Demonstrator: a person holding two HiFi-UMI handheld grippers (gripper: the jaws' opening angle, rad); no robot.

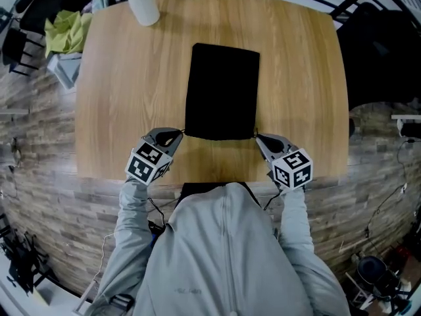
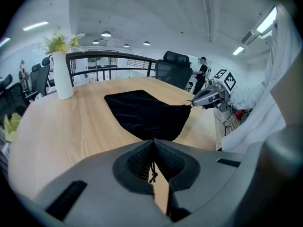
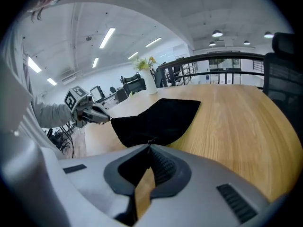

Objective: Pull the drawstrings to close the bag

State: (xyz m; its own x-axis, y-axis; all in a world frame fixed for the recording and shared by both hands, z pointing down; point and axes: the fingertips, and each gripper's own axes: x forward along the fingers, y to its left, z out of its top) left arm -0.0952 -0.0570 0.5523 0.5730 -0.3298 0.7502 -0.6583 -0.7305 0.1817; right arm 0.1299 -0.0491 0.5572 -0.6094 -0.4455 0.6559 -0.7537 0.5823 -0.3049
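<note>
black bag (image 1: 222, 91) lying flat on the worktop (image 1: 125, 91); left gripper (image 1: 177, 135) clamped on a drawstring (image 2: 152, 172); right gripper (image 1: 258, 137) pinching the opposite one

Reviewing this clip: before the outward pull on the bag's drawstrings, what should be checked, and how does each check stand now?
1. Left hand-held gripper shut on left drawstring: ok, knotted cord sits between the jaws.
2. Right hand-held gripper shut on right drawstring: ok, cord just shows at the tips.
3. Bag lying flat on table: ok.
4. Bag mouth gathered: not ok, near edge spans full width between the grippers.
5. Vase apart from bag: ok.
</note>
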